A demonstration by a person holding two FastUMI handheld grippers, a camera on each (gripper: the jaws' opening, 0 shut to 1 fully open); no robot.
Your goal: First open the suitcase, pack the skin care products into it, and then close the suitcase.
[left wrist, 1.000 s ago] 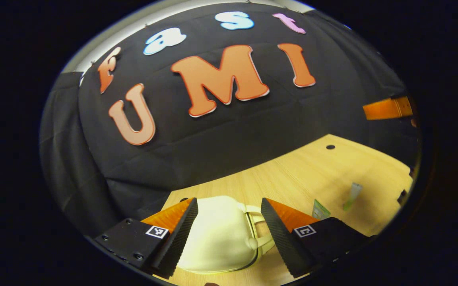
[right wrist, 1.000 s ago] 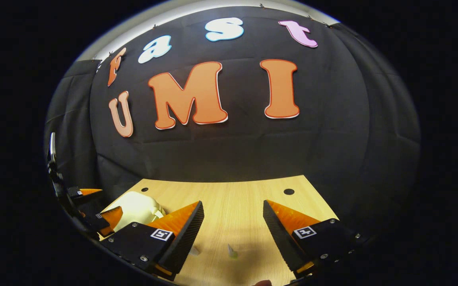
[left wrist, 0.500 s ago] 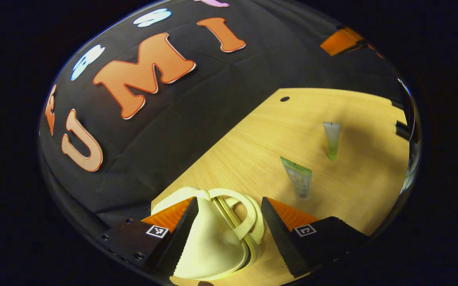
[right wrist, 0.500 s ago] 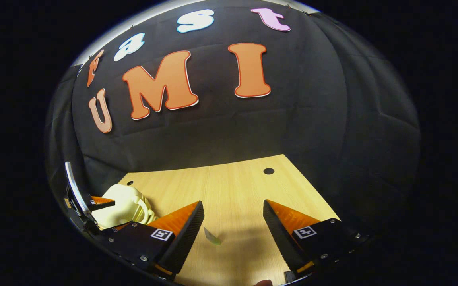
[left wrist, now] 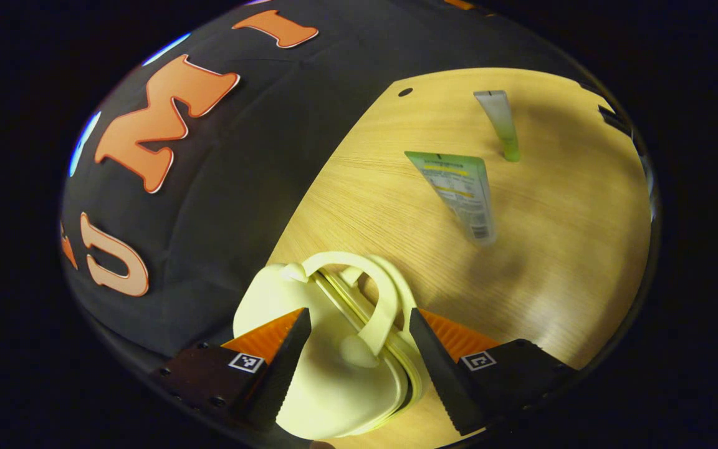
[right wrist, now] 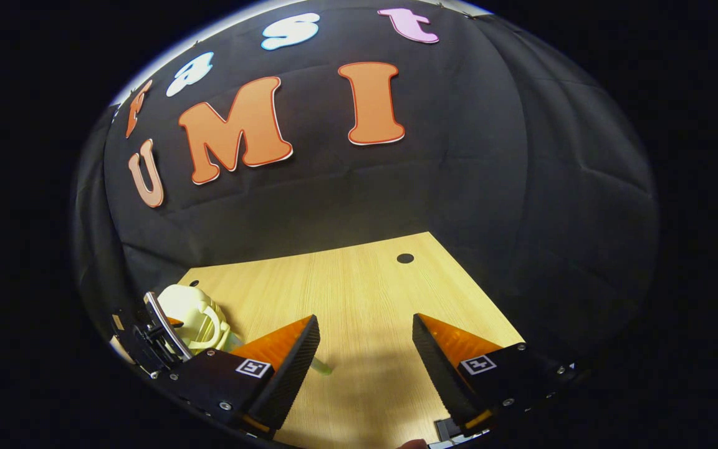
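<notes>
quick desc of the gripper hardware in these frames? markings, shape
Left gripper and right gripper look alike: two wedge-shaped fingers tapering forward, inner faces finely ribbed, on blocky dark mounts with visible screws. Each mount carries a small square black-and-white tag.

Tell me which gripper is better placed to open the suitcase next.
Left, probably. The left gripper is open with the closed suitcase and its handle between its fingers. The right gripper is open over bare table, suitcase off to its side.
</notes>
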